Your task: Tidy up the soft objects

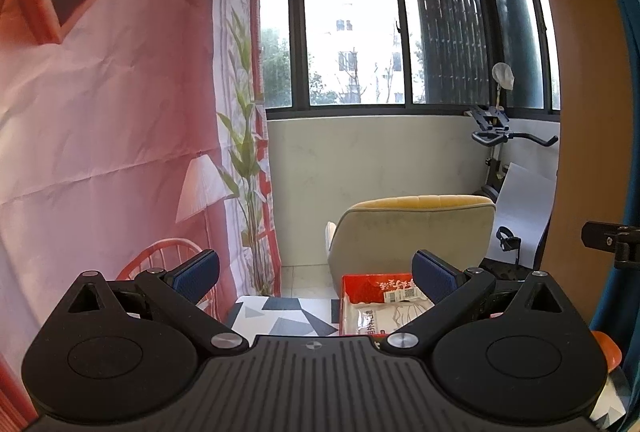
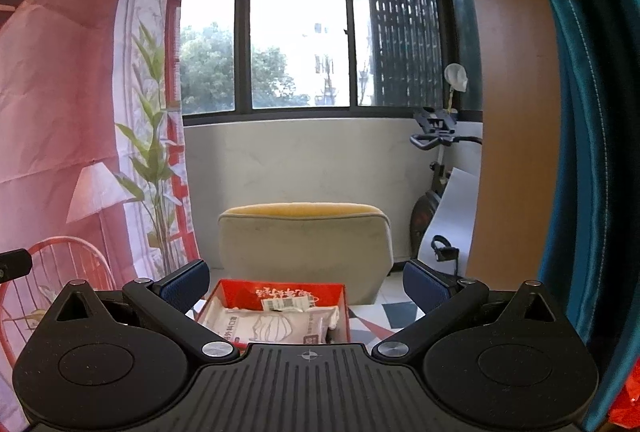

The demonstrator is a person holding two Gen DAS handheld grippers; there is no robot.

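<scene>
Right wrist view: a table [image 2: 394, 316] covered in a grey, white and red geometric pattern carries a red box [image 2: 280, 292] holding white plastic-wrapped packets [image 2: 276, 324], in a sunroom with dark-framed windows [image 2: 296, 39], a yellow-topped chair [image 2: 306, 244], an exercise bike [image 2: 434, 167] and a printed pink backdrop [image 2: 72, 103]. Red characters mark the box's inner wall but are too small to read; a barcode label sits below them. The right gripper [image 2: 306, 286] and left gripper [image 1: 316, 274] both hang spread and empty above the table.
</scene>
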